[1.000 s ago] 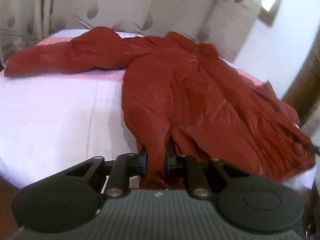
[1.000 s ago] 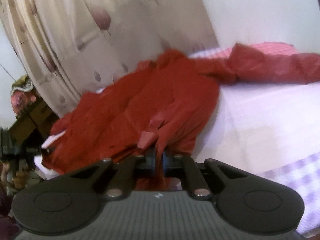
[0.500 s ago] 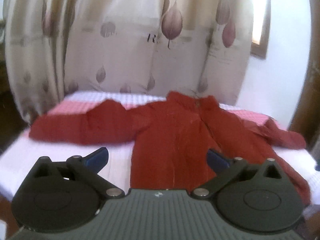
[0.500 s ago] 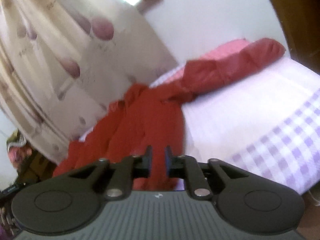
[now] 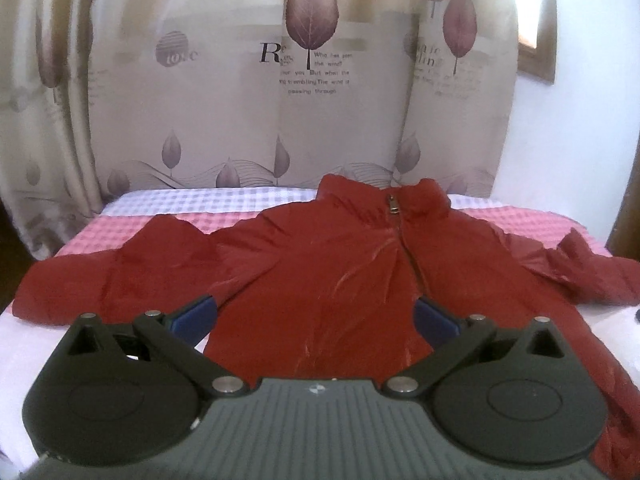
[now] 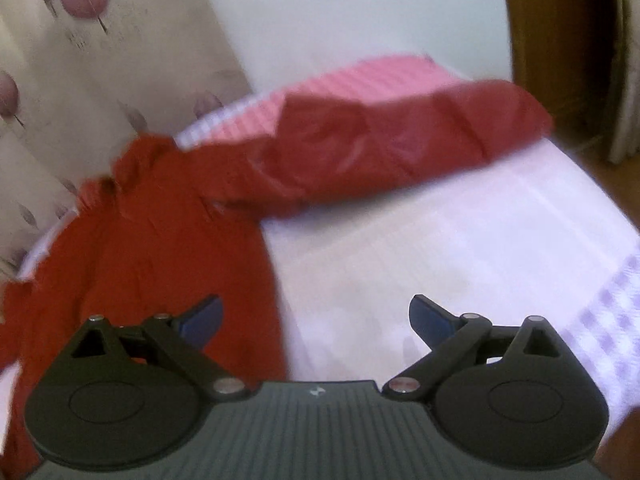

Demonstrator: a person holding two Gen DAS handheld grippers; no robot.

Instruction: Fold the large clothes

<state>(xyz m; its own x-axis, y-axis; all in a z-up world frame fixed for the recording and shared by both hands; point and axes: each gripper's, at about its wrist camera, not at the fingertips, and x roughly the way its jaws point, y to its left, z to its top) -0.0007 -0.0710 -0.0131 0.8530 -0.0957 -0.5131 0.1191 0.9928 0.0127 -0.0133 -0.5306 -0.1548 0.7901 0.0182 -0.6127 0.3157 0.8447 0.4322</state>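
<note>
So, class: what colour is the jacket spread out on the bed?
The jacket is dark red, seen best in the left wrist view.

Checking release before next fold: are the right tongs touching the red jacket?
Apart. The right wrist view shows the right tongs opening, with only white bedsheet between the blue pads; the red jacket lies beyond and left, gripped by neither.

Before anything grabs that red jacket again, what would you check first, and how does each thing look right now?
1. Left hand-held gripper empty: ok, open with no cloth pinched.
2. Right hand-held gripper empty: ok, jaws opening, nothing between them.
3. Red jacket lying front up on the bed: ok.
4. Zipper closed: ok near the collar; lower down, cannot tell.
5. Both sleeves spread out sideways: ok, though creased.
6. Hem flat: cannot tell, hidden by the grippers.
</note>
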